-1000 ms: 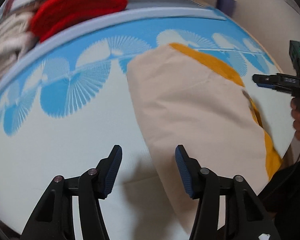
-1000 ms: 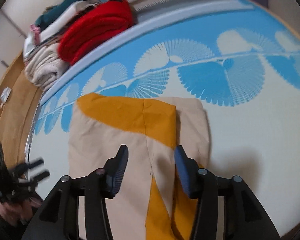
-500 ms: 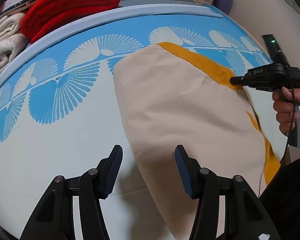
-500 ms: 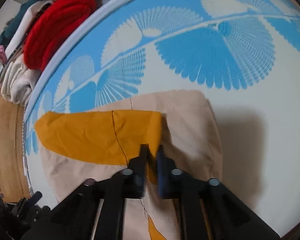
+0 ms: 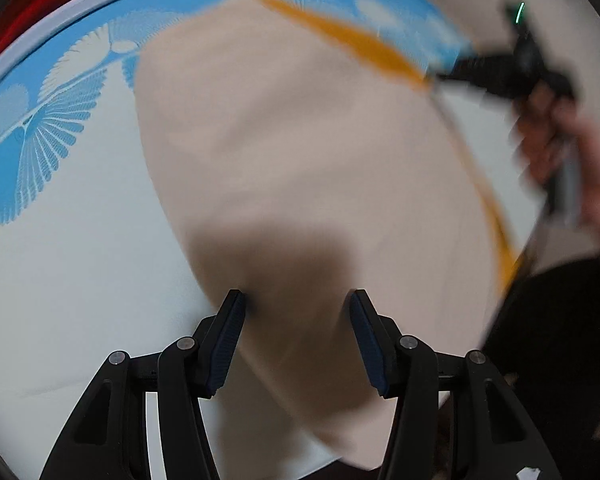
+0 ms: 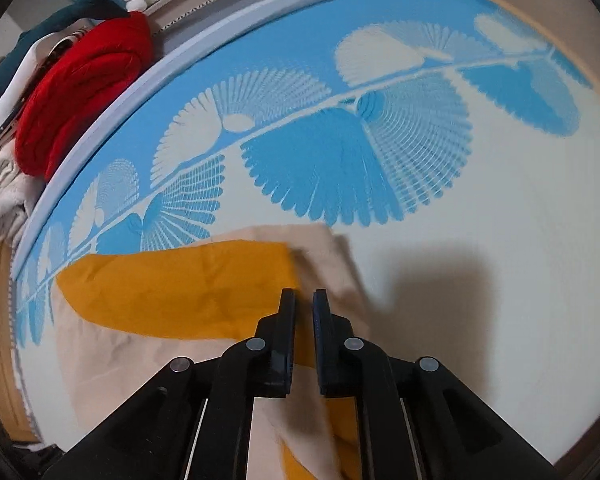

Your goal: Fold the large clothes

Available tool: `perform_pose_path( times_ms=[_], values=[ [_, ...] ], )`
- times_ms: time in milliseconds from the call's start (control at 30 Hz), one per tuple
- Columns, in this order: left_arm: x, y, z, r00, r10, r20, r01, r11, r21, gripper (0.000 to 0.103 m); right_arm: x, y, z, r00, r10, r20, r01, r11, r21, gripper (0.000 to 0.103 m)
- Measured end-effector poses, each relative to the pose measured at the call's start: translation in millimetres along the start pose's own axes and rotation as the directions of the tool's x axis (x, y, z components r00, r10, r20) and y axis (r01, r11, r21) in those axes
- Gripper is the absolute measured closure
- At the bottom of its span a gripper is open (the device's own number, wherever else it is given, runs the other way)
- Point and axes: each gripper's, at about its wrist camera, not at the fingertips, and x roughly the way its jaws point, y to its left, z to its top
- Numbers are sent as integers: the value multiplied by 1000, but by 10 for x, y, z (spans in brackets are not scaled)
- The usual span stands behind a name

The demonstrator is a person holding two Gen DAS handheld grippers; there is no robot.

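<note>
Your right gripper (image 6: pixel 304 300) is clamping the garment's (image 5: pixel 300 140) far orange edge (image 6: pixel 180 288); your left gripper (image 5: pixel 296 308), jaws apart, is needing the near edge.

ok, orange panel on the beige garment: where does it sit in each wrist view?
Left wrist: the orange panel is a blurred thin strip at upper right, along the beige garment's far edge, ending at the right gripper.
Right wrist: the orange panel is a broad band at lower left, reaching the shut right gripper.
Shared landmark: the red folded blanket, upper left in both views.
</note>
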Motion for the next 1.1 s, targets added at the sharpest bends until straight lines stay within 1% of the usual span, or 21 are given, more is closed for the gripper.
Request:
perform_pose_path(
  times_ms=[33,100,133,167,200,233,300,333,400,533,700,767,800,833,867,900,933,1000,1033,1067,1100],
  values=[
    [54,14,-20,1000,23,-20,-23,1000,-2,49,-73,-3,-6,1000,15,9,-15,1000,-14,85],
    [61,105,-20,1000,3,-27,-4,999,-50,47,-193,-20,-40,996,90,9,-90,995,-33,67],
    [15,178,1,1000,-22,-8,21,996,-90,47,-218,-16,-87,991,136,-14,-137,989,-52,52],
    [-32,251,25,999,-32,13,33,991,-128,46,-202,-2,-153,985,163,-59,-168,982,-82,45],
    [-86,371,53,999,-30,42,37,981,-189,40,-162,11,-230,979,170,-112,-182,977,-111,33],
    [-108,462,68,998,-34,57,46,971,-234,38,-106,21,-301,974,166,-156,-187,973,-134,31],
    [-88,696,84,996,-60,66,80,933,-352,37,4,11,-438,968,115,-224,-158,971,-182,31],
    [-61,773,89,995,-76,65,95,915,-391,36,84,-11,-515,962,73,-262,-129,970,-205,31],
    [23,890,97,990,-123,65,139,880,-454,35,205,-79,-618,945,52,-324,-123,971,-203,31],
    [174,959,144,974,-209,91,226,830,-510,32,313,-187,-675,928,73,-366,-142,976,-166,30],
    [363,1091,261,934,-307,184,356,744,-565,32,414,-270,-703,915,113,-386,-171,978,-119,30],
    [445,1103,303,926,-321,200,376,730,-571,32,422,-279,-706,915,126,-384,-180,978,-108,32],
    [483,1103,323,923,-323,209,384,727,-570,32,426,-285,-703,914,134,-383,-187,977,-104,33],
    [500,1096,355,921,-320,222,390,731,-560,32,432,-280,-702,912,147,-384,-199,975,-98,42],
    [473,1082,397,922,-305,238,387,744,-544,35,423,-300,-727,907,172,-385,-221,971,-87,56],
    [415,1069,452,927,-276,256,373,766,-524,40,421,-292,-723,904,190,-383,-237,968,-79,62],
    [349,1082,478,927,-260,269,367,776,-513,43,405,-264,-716,906,199,-374,-247,965,-84,72],
    [110,1130,597,920,-211,331,357,800,-482,52,358,-192,-681,920,192,-343,-242,964,-109,80],
    [30,1130,642,919,-181,350,340,814,-471,52,314,-152,-628,927,210,-310,-252,963,-100,85],
    [-82,1178,687,917,-145,371,319,827,-464,53,261,-125,-566,929,250,-274,-280,957,-75,88],
    [-149,1240,711,915,-124,384,309,827,-470,53,202,-88,-491,925,302,-232,-320,947,-44,89]
  ],
)
